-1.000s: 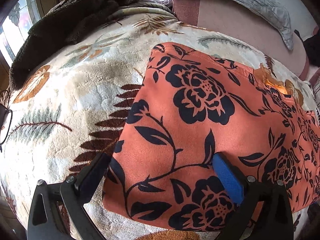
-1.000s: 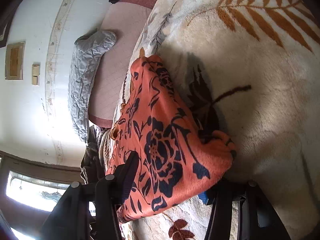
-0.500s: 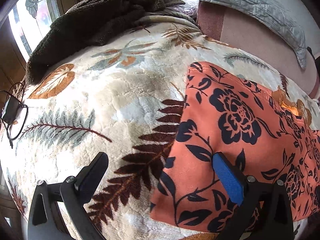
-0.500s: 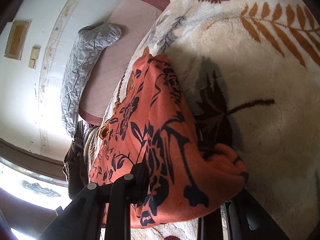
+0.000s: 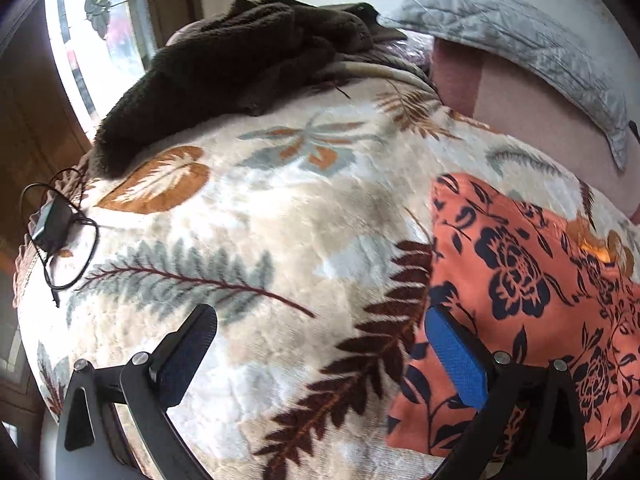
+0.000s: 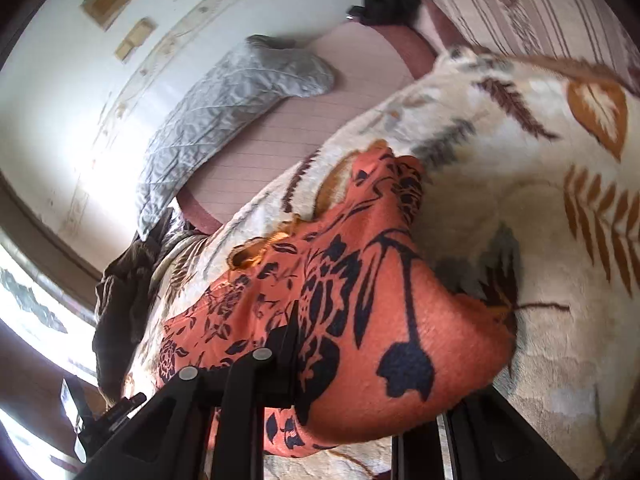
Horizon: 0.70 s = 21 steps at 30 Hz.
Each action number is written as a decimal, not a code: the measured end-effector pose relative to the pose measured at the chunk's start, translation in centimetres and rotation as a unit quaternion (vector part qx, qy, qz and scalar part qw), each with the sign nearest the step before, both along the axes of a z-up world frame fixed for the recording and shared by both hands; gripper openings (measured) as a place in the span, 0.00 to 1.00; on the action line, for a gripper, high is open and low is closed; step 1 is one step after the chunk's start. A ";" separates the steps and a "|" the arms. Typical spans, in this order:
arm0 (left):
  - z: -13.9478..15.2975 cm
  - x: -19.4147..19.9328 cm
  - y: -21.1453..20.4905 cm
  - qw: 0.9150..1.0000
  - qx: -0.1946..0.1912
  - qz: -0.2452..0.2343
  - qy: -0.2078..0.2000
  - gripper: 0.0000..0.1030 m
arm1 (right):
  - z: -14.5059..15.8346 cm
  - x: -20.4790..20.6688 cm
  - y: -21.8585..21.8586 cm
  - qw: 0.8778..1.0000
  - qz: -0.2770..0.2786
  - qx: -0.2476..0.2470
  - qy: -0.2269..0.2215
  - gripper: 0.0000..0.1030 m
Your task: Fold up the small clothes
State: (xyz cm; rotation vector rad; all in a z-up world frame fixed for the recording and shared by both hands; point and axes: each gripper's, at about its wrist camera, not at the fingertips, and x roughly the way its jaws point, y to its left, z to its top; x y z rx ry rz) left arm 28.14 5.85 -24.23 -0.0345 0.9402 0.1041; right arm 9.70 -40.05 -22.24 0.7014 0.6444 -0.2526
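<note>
An orange garment with a black flower print [image 5: 532, 300] lies on the leaf-patterned blanket [image 5: 280, 216] at the right of the left wrist view. My left gripper [image 5: 320, 352] is open and empty over the blanket, its blue-padded right finger [image 5: 456, 364] at the garment's left edge. In the right wrist view the garment [image 6: 360, 300] bulges up between the jaws of my right gripper [image 6: 372, 400], which is shut on a fold of it.
A dark brown fleece [image 5: 240, 60] is heaped at the bed's far left. A black charger with cable [image 5: 52, 228] lies at the left edge. A grey quilted pillow [image 5: 520, 40] rests on the pink sheet [image 5: 540, 120] at the back. A window is on the left.
My left gripper has moved left off the garment and now sits over bare blanket. The right gripper has lifted and pulled the garment's corner, bunching it higher.
</note>
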 end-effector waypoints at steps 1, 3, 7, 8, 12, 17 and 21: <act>0.2 0.1 0.8 1.000 -0.002 0.011 -0.003 1.00 | 1.3 0.6 1.1 1.000 0.015 -0.018 -0.007 0.21; 0.5 0.1 2.3 0.999 -0.006 0.032 -0.006 1.00 | 3.5 1.9 3.8 0.998 0.045 -0.050 -0.017 0.21; 1.0 -0.2 5.5 0.997 -0.026 0.067 -0.013 1.00 | 6.0 5.2 10.2 0.989 0.111 -0.098 -0.020 0.21; 1.1 -0.4 6.2 0.997 -0.032 0.076 -0.015 1.00 | 6.1 5.9 11.8 0.986 0.124 -0.107 -0.018 0.21; 1.6 -0.8 8.5 0.993 -0.046 0.106 -0.023 1.00 | 4.7 8.9 17.6 0.978 0.179 -0.106 -0.002 0.21; 2.0 -0.7 10.1 0.990 -0.057 0.129 -0.029 1.00 | -0.5 12.1 24.0 0.967 0.246 -0.056 0.043 0.21; 2.1 -0.7 10.2 0.989 -0.065 0.125 -0.032 1.00 | -4.4 13.0 27.2 0.953 0.283 -0.066 0.087 0.29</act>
